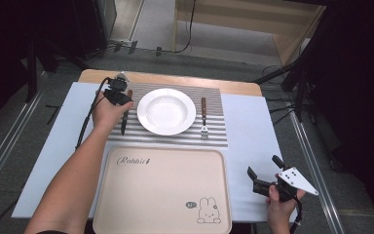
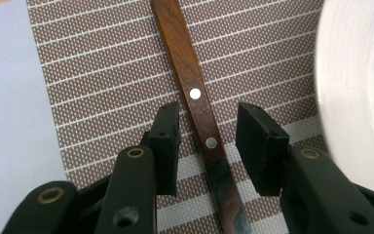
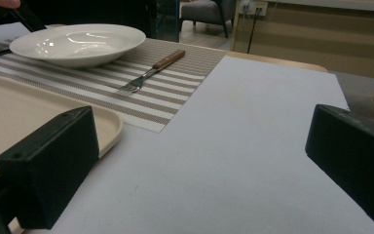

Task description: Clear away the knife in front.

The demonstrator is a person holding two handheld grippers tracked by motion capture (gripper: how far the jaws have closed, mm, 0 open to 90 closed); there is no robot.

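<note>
Bright, even overhead light on the table (image 1: 253, 126), room edges falling to black; soft glare on the plate (image 2: 365, 83), near jaws slightly soft in both gripper views, shadows faint

left forearm reaches in from the bottom of the high view, stretched forward and a bit right, hand wrapped round the left gripper (image 1: 123, 100) with its cable trailing back along the wrist. it points down; in the left gripper view its two black jaws stand apart with a gap on each side, not pressing on anything. right hand (image 1: 278, 201) sits low at the near right, holding the right gripper (image 1: 263, 170) about level, jaws spread wide.
</note>
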